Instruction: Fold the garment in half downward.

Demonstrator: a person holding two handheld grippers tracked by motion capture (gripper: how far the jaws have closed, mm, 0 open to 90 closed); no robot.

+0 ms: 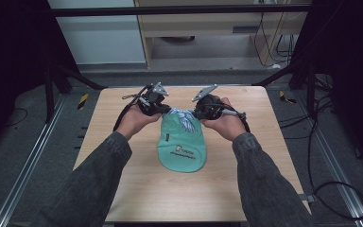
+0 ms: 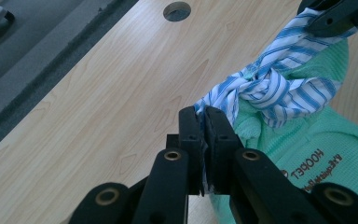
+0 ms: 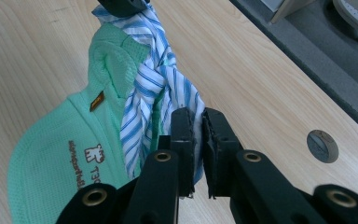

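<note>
So the green cap (image 1: 182, 144) is lying flat mid-worktop (image 1: 123, 123), brim toward the person, with its blue-and-white striped ties (image 2: 279, 86) knotted at the far end. Left tongs (image 1: 163, 109) are clamped tight on one striped end, right tongs (image 1: 194, 112) pinched on the other, knot sitting between them. Worktop is light wood grain with a round cable hole (image 2: 177, 10) near the edge. Room's pretty dim: grey floor, black frame bars, metal rails (image 1: 28, 161) along the sides, cables (image 1: 345, 203) looping on the right, pale cabinet (image 1: 208, 28) at the back
</note>
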